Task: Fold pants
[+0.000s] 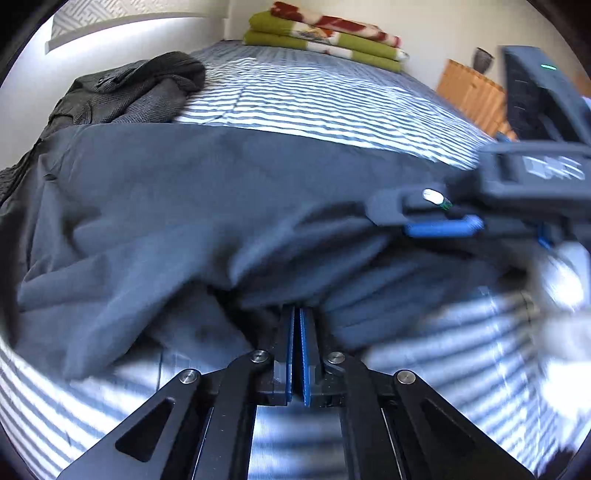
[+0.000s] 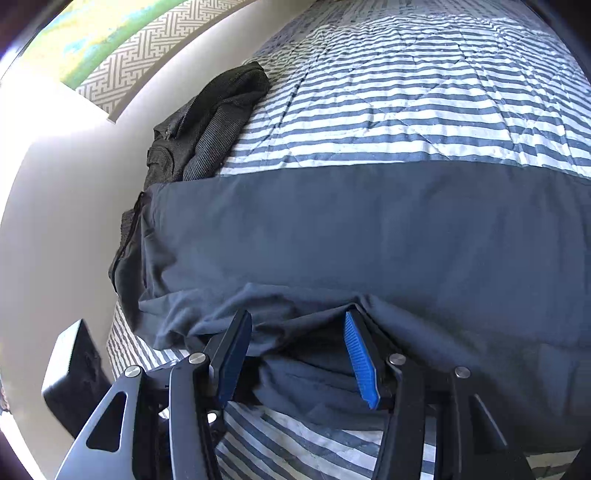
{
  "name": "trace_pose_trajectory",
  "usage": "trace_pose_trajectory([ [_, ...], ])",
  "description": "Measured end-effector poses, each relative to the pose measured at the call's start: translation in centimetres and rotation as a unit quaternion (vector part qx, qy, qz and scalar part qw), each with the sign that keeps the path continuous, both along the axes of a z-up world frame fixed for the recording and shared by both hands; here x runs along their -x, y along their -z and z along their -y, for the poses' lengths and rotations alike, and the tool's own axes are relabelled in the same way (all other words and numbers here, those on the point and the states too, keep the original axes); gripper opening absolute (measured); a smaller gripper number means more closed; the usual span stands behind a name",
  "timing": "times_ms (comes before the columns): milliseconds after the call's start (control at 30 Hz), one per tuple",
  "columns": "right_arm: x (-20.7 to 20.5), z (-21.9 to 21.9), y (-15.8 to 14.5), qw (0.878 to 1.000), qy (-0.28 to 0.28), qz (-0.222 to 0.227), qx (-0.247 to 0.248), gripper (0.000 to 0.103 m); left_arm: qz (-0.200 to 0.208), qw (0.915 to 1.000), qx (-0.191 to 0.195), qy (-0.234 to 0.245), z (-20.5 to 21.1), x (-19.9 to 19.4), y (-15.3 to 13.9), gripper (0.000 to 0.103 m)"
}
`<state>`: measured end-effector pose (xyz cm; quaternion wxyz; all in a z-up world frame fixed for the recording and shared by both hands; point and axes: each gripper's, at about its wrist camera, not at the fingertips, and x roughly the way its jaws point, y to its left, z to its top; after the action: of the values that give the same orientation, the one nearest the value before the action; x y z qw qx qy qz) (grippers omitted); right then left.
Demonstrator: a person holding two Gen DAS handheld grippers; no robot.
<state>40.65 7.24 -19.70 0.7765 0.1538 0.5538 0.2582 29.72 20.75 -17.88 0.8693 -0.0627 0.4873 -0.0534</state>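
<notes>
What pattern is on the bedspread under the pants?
Blue-grey and white stripes on the bedspread, clearest in the right wrist view.

We count one pair of dark blue-grey pants [image 1: 207, 192], spread across one blue-and-white striped quilt [image 1: 314, 99]. Beside it we see one crumpled dark grey knit garment [image 1: 125, 88], and at the far end of the bed one stack of folded blankets [image 1: 325, 35] in green, red and cream, though we cannot tell how many it holds. We count two grippers, the left gripper [image 1: 297, 314] and the right gripper [image 2: 297, 334], each with two fingers.
</notes>
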Motion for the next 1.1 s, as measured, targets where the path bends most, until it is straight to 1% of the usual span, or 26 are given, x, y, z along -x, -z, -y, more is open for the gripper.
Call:
trace_pose_trajectory([
  [67,0.3,0.0,0.1,1.0,-0.006,0.001,0.005,0.048,0.009,0.9996,0.012,0.024,0.0,2.6,-1.2,0.002],
  [200,1.3,-0.6,0.2,1.0,-0.019,0.008,0.011,0.048,0.025,0.9978,0.029,0.055,-0.6,6.0,-2.9,0.002],
  [267,1.8,-1.0,0.2,1.0,-0.023,0.01,0.015,0.048,0.008,0.9939,0.078,0.076,-1.5,6.5,-2.9,0.003],
  [300,2.0,-1.3,0.2,1.0,-0.025,0.009,0.015,0.048,0.0,0.9932,0.083,0.082,-1.7,6.5,-2.7,0.005],
  [333,2.2,-1.5,0.2,1.0,-0.026,0.008,0.014,0.048,-0.006,0.995,0.07,0.071,-2.0,6.5,-2.5,0.008],
  [367,2.4,-1.6,0.2,1.0,-0.027,0.006,0.013,0.048,-0.007,0.9962,0.065,0.057,-2.4,6.4,-2.5,0.015],
  [433,2.7,-2.0,0.0,1.0,-0.028,0.006,0.009,0.048,0.0,0.9961,0.081,0.034,-3.4,5.9,-2.7,0.017],
  [467,2.8,-2.1,0.0,1.0,-0.028,0.007,0.009,0.048,0.001,0.9964,0.079,0.032,-3.6,5.6,-2.8,0.017],
  [500,2.9,-2.3,-0.1,0.999,-0.031,0.007,0.009,0.048,0.005,0.9974,0.067,0.027,-3.4,5.7,-3.1,0.017],
  [533,3.0,-2.7,-0.1,0.999,-0.032,0.005,0.008,0.048,0.009,0.9988,0.044,0.019,-3.2,5.2,-3.2,0.017],
  [567,3.0,-2.9,-0.1,0.999,-0.034,0.003,0.005,0.048,0.008,0.9997,0.023,0.01,-3.1,4.4,-3.0,0.021],
  [600,2.9,-3.4,0.0,0.999,-0.036,0.001,0.004,0.048,0.003,0.9997,0.024,0.002,-3.2,3.7,-2.6,0.025],
  [633,2.9,-3.8,0.0,0.999,-0.035,0.003,0.007,0.048,-0.01,0.9993,0.032,-0.016,-3.3,2.6,-1.7,0.03],
  [667,2.8,-4.1,-0.1,0.999,-0.033,0.007,0.011,0.048,-0.017,0.999,0.033,-0.025,-3.5,2.1,-1.1,0.03],
  [700,2.7,-4.2,-0.4,1.0,-0.026,0.012,0.011,0.048,-0.023,0.999,0.023,-0.03,-3.4,1.5,-0.2,0.023],
  [733,2.6,-4.2,-0.6,1.0,-0.021,0.015,0.006,0.048,-0.002,0.9993,-0.01,-0.036,-3.2,1.6,-0.3,0.003],
  [767,2.5,-4.1,-0.8,1.0,-0.017,0.015,0.001,0.048,-0.009,0.9992,-0.013,-0.037,-3.2,1.6,-0.4,0.0],
  [800,2.5,-3.9,-1.2,1.0,-0.015,0.016,-0.004,0.048,-0.005,0.9994,-0.004,-0.035,-3.5,2.0,-0.8,0.0],
  [833,2.5,-3.7,-1.5,1.0,-0.015,0.019,-0.005,0.048,-0.002,0.9993,-0.004,-0.036,-3.6,2.4,-1.0,0.0],
  [933,2.6,-3.4,-2.1,1.0,-0.017,0.025,0.0,0.048,0.014,0.9996,-0.006,-0.023,-3.6,4.6,-2.1,0.0],
  [1033,2.6,-3.2,-1.8,1.0,-0.014,0.016,-0.005,0.048,0.028,0.9992,-0.015,-0.023,-3.5,6.1,-3.2,0.001],
  [1100,2.7,-3.3,-1.4,1.0,-0.013,0.014,-0.001,0.048,0.029,0.9989,-0.022,-0.029,-3.2,5.4,-3.4,0.012],
])
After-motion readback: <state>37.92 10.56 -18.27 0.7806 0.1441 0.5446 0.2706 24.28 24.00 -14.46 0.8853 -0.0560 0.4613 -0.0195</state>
